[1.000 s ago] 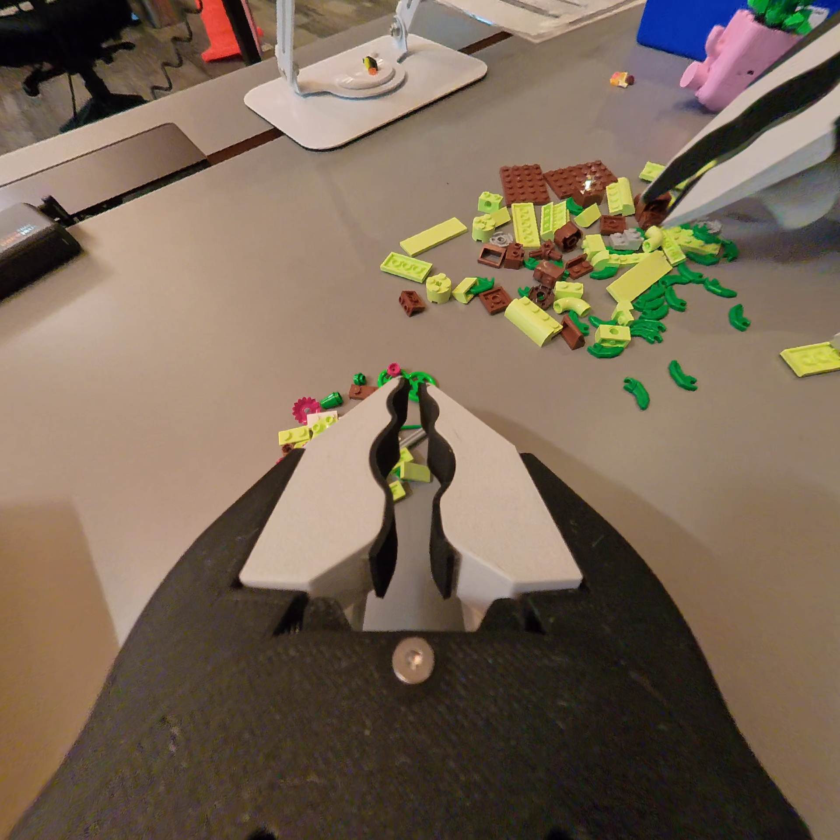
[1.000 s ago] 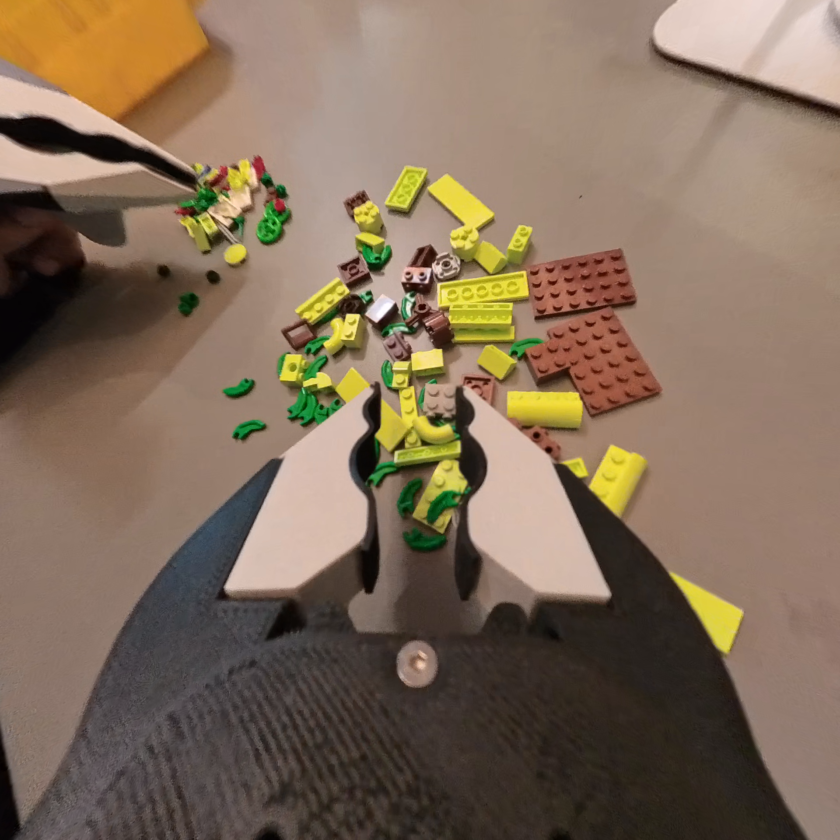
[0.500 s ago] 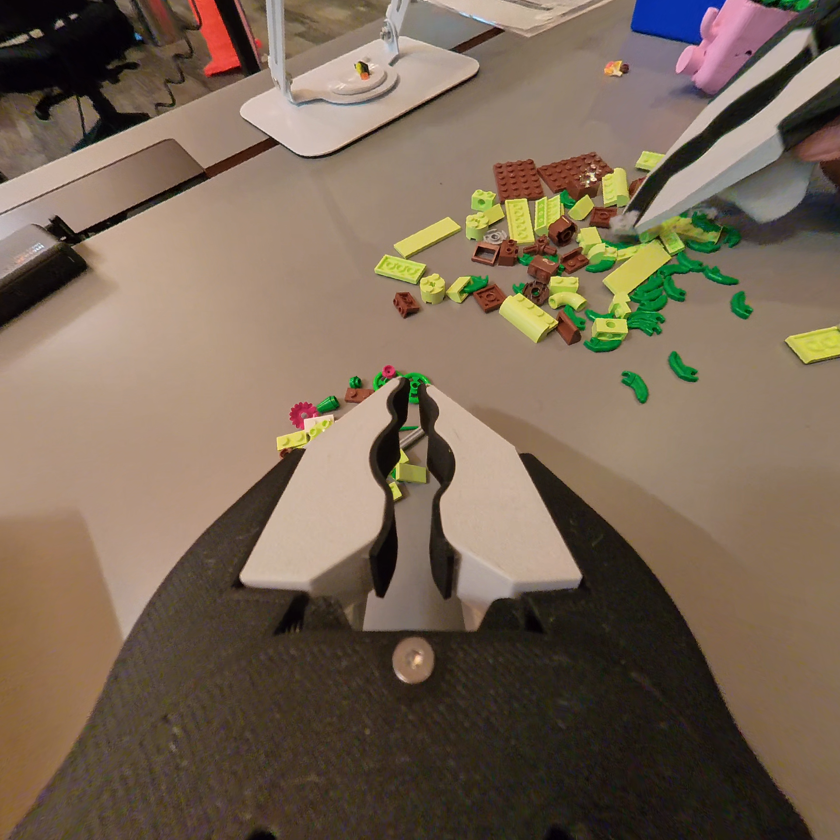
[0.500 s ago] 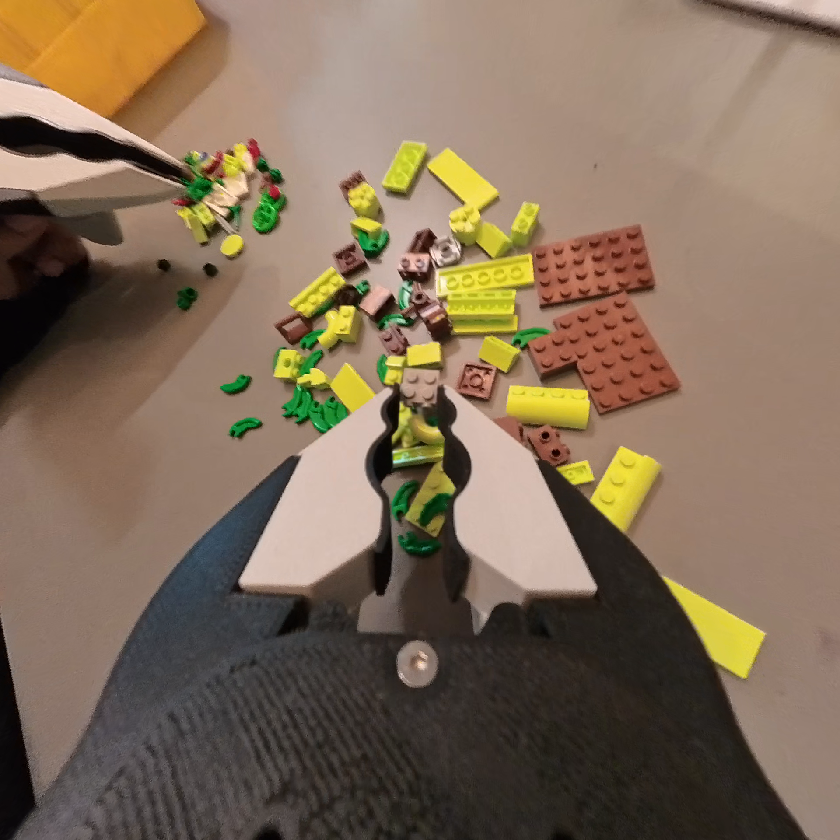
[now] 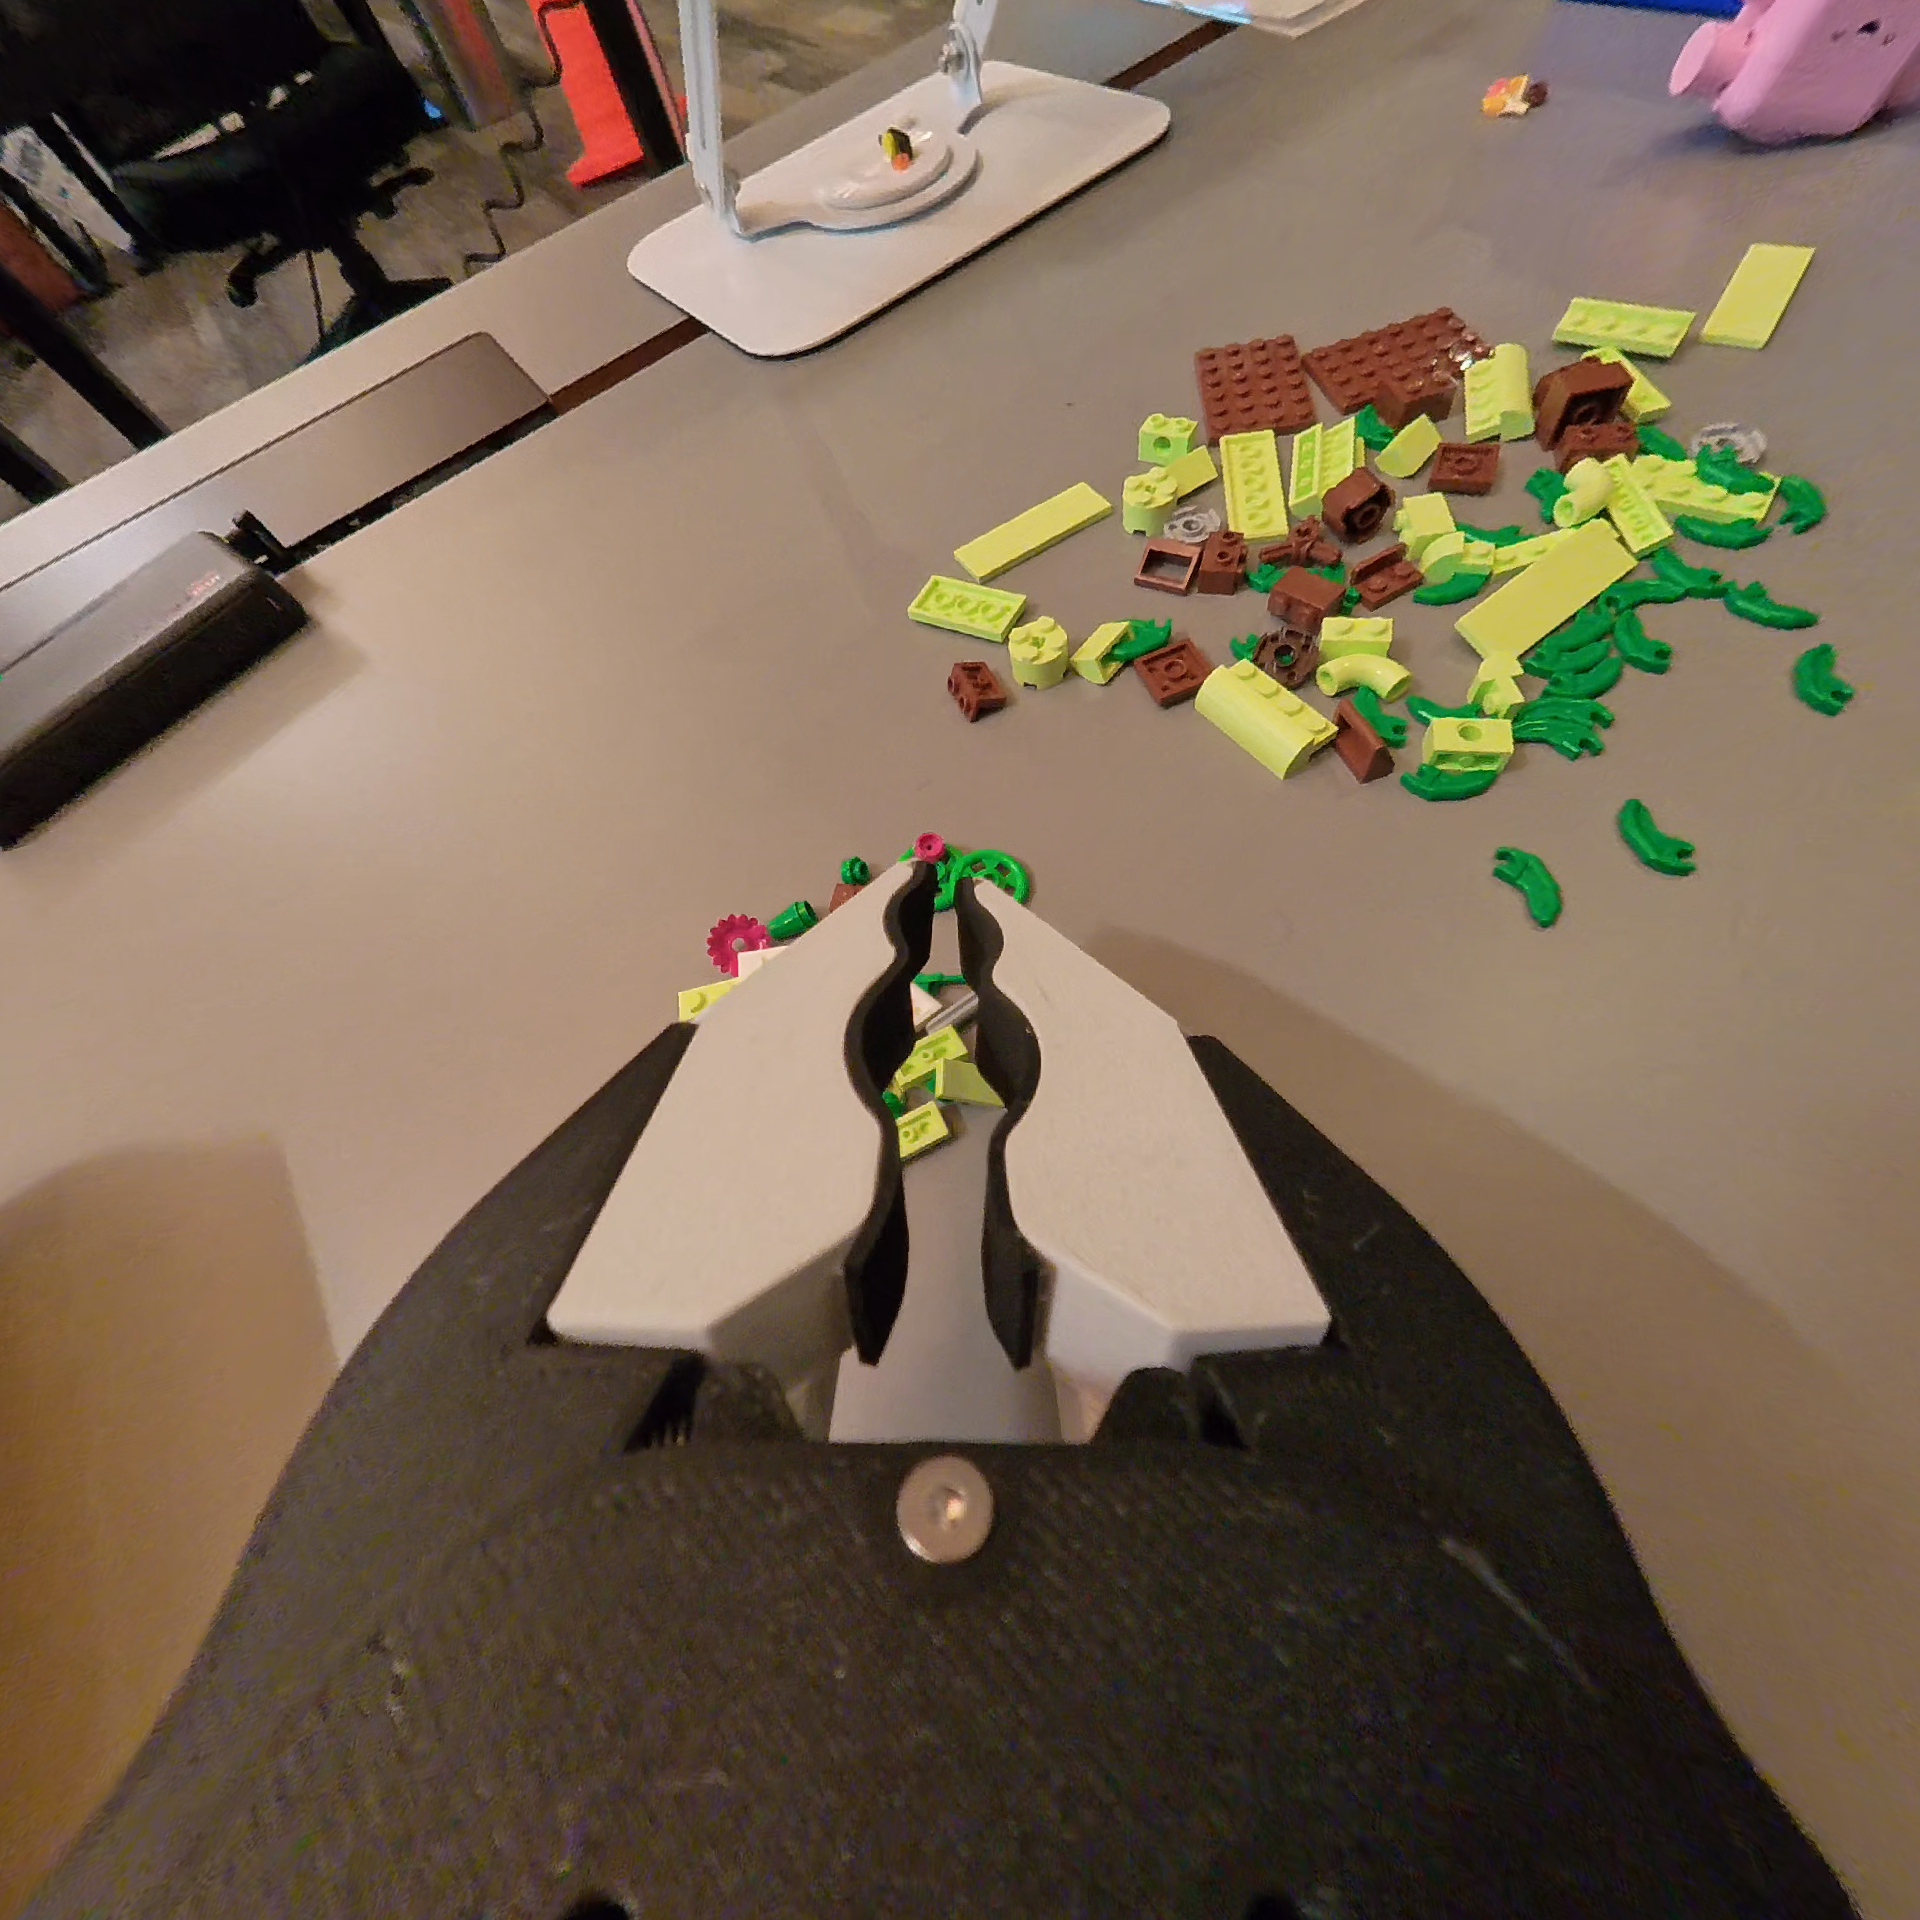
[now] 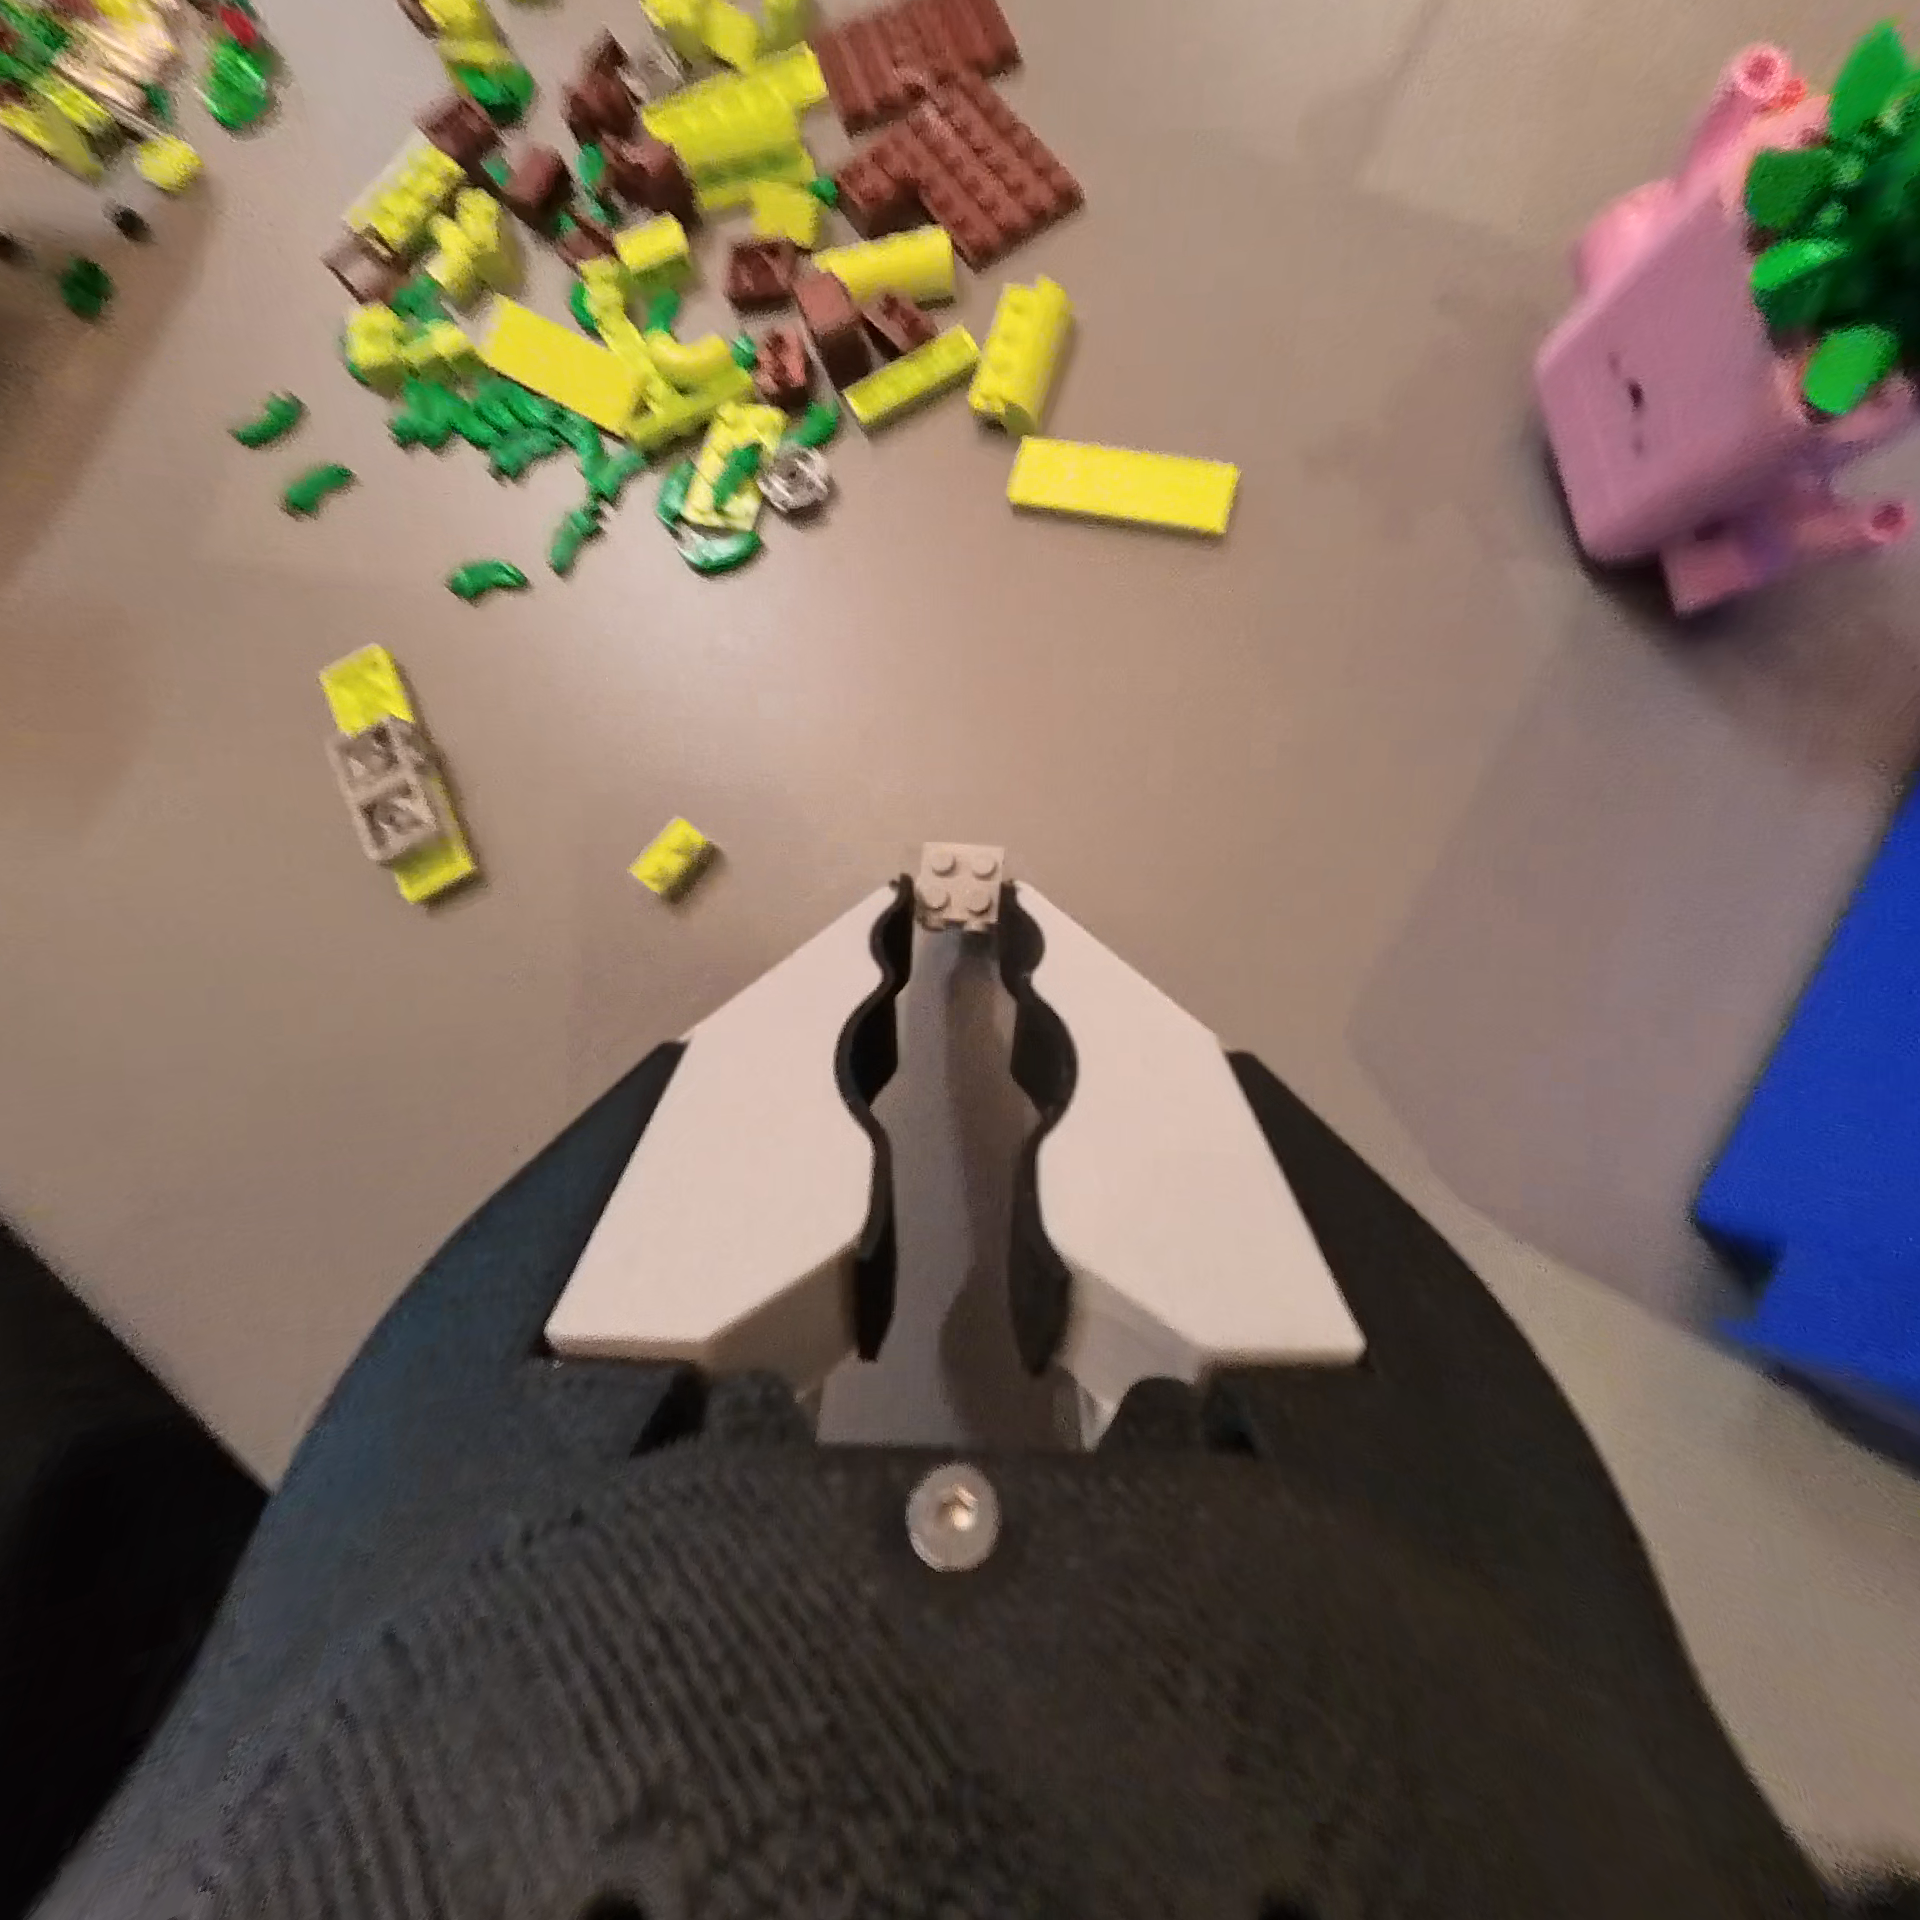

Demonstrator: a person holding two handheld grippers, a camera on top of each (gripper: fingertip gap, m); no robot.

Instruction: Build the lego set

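A pile of lime, brown and green lego pieces lies on the grey table; it also shows, blurred, in the right wrist view. My right gripper is shut on a small grey 2x2 plate and holds it above bare table, back from the pile. A lime plate with two grey pieces on it lies to its left. My left gripper is nearly shut with nothing seen between its tips, low over a small heap of tiny pieces that includes a magenta flower.
A pink lego build with green leaves stands at the right, and a blue box is nearer on that side. A white stand base sits at the back of the table. A black device is at the left edge. There is about 35 cm between the tips of the two grippers. From either gripper's tips it is about 40 cm to the white stand base.
My right gripper closed on the grey plate in the pile, lifted it and drew back from the pile, leaving the left wrist view. My left gripper has stayed in place.
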